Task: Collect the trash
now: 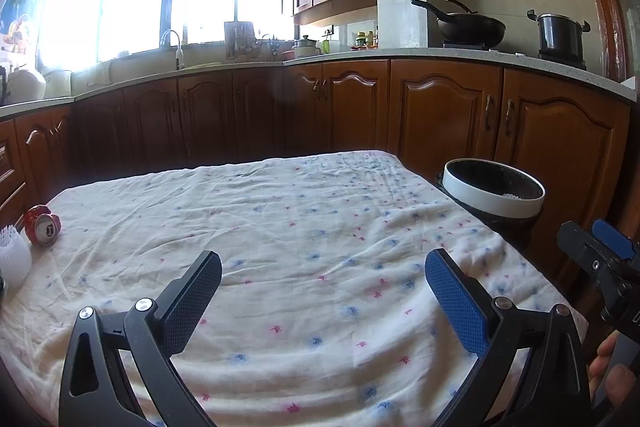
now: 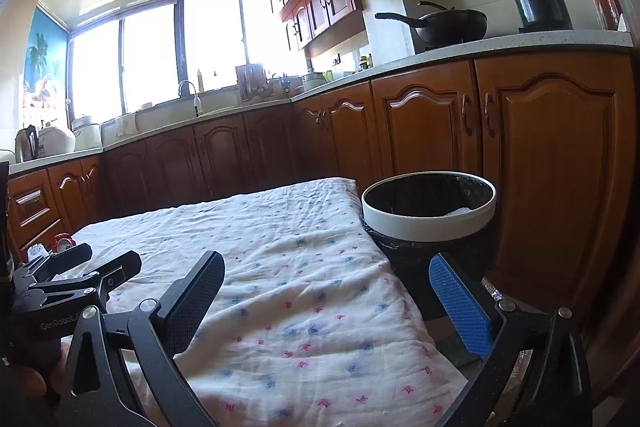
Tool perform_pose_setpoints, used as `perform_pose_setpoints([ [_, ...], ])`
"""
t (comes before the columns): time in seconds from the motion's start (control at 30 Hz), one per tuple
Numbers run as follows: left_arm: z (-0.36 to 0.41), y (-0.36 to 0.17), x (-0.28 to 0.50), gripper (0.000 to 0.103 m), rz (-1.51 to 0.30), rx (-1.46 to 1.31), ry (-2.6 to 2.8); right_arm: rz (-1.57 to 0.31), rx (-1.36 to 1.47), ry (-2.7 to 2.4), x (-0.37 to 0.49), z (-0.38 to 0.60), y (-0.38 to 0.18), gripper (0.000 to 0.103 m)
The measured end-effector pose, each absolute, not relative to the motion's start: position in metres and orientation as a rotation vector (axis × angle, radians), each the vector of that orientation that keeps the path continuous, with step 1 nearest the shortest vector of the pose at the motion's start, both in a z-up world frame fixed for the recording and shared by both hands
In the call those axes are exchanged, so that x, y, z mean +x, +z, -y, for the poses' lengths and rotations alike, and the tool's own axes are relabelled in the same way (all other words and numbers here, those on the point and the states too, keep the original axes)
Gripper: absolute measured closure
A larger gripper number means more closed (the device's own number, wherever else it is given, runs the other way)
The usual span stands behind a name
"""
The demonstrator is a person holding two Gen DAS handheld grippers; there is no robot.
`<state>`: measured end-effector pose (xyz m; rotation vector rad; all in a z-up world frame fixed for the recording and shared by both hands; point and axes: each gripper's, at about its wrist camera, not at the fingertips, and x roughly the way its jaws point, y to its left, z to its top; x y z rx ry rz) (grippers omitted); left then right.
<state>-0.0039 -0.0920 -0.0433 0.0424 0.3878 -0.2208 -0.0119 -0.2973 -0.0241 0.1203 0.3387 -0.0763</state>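
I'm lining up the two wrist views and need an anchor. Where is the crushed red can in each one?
Left wrist: the can lies at the far left edge, on the cloth's left corner, beside a white brush.
Right wrist: the can is at lower left, small and partly hidden behind the left gripper.
Shared landmark: the white-rimmed bin off the table's right side.

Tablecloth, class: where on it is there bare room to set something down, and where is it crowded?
The tablecloth lies bare across its middle and far side, from the open left gripper out to the far edge, and right to the edge beside the trash bin. The open right gripper hovers there. Only the near-left corner is crowded: the crushed red can and white foam sleeve.
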Motion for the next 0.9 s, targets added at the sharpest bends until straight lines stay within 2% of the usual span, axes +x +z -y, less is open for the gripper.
perform_pose_setpoints([
  [0.9, 0.0880, -0.0448, -0.0020, 0.001, -0.391, 0.050, -0.233, -0.341, 0.132, -0.076, -0.0122, 0.2995, -0.0253, 0.000],
])
